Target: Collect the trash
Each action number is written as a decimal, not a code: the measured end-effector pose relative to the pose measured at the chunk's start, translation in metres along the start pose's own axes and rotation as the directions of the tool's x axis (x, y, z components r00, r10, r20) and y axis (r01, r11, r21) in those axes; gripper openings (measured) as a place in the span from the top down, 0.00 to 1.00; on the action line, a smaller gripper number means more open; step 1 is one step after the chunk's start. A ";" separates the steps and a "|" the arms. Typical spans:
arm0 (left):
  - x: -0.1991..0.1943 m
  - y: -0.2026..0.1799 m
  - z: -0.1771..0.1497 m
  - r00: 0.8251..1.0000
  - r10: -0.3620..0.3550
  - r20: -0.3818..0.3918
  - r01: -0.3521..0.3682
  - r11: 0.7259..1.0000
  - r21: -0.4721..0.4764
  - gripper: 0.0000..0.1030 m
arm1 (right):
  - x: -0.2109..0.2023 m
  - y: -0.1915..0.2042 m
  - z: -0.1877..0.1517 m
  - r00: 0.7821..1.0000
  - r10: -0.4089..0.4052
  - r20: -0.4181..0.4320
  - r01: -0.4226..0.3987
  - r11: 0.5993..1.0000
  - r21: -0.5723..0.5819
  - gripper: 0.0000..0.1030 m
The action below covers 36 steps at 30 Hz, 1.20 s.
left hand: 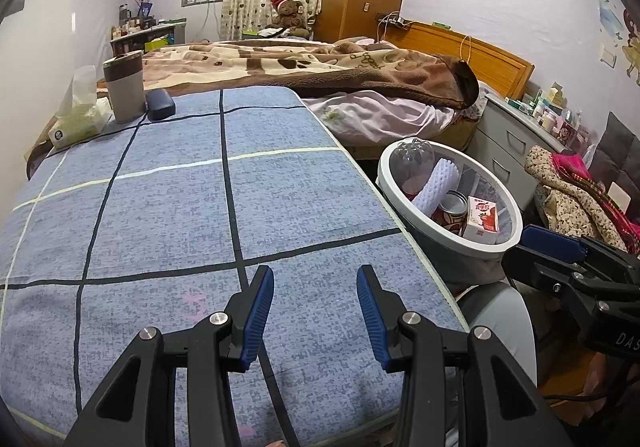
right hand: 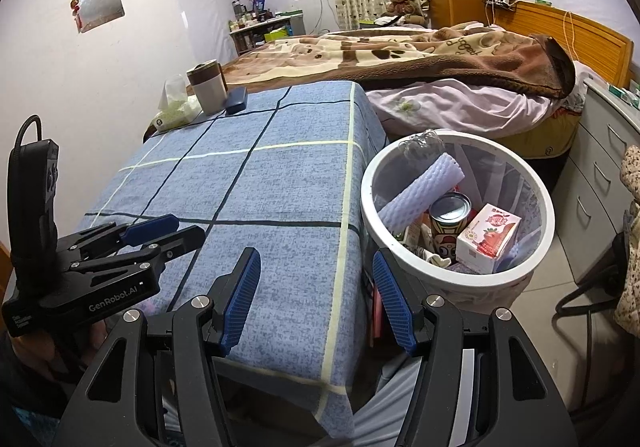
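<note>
A white trash bin (right hand: 546, 207) stands on the floor right of the table; it also shows in the left wrist view (left hand: 516, 219). It holds a clear plastic bottle (left hand: 412, 159), a white foam sleeve (right hand: 420, 187), a can (right hand: 450, 219) and a red-and-white carton (right hand: 488, 237). My left gripper (left hand: 315, 287) is open and empty above the blue checked tablecloth (left hand: 180, 207). My right gripper (right hand: 316, 267) is open and empty at the table's right edge, beside the bin. The left gripper also shows in the right wrist view (right hand: 160, 229).
At the table's far left stand a tissue pack (left hand: 80, 119), a grey-brown cup (left hand: 124, 87) and a dark blue case (left hand: 160, 105). A bed with a brown blanket (left hand: 320, 67) lies beyond. A grey drawer unit (right hand: 600, 175) and clothes (left hand: 580, 195) are at the right.
</note>
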<state>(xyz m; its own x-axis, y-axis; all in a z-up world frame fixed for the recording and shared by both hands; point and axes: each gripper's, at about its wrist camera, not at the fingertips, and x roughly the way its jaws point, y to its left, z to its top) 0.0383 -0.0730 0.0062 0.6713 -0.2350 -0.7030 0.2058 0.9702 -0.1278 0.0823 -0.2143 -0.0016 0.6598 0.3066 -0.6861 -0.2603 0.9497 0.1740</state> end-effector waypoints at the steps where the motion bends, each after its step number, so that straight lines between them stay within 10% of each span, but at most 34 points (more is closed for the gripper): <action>1: 0.000 0.000 0.000 1.000 0.000 0.000 0.000 1.000 -0.001 0.58 | 0.000 0.000 0.000 1.000 0.000 0.000 0.000 1.000 0.000 0.42; 36: 0.001 0.004 0.001 1.000 0.011 -0.002 -0.011 1.000 -0.016 0.58 | 0.004 0.003 0.000 1.000 0.001 -0.005 -0.001 1.000 -0.006 0.42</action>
<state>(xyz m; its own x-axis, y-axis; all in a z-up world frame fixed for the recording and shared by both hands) 0.0403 -0.0694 0.0054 0.6724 -0.2239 -0.7055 0.1865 0.9736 -0.1313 0.0844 -0.2101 -0.0034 0.6560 0.3068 -0.6896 -0.2647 0.9491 0.1705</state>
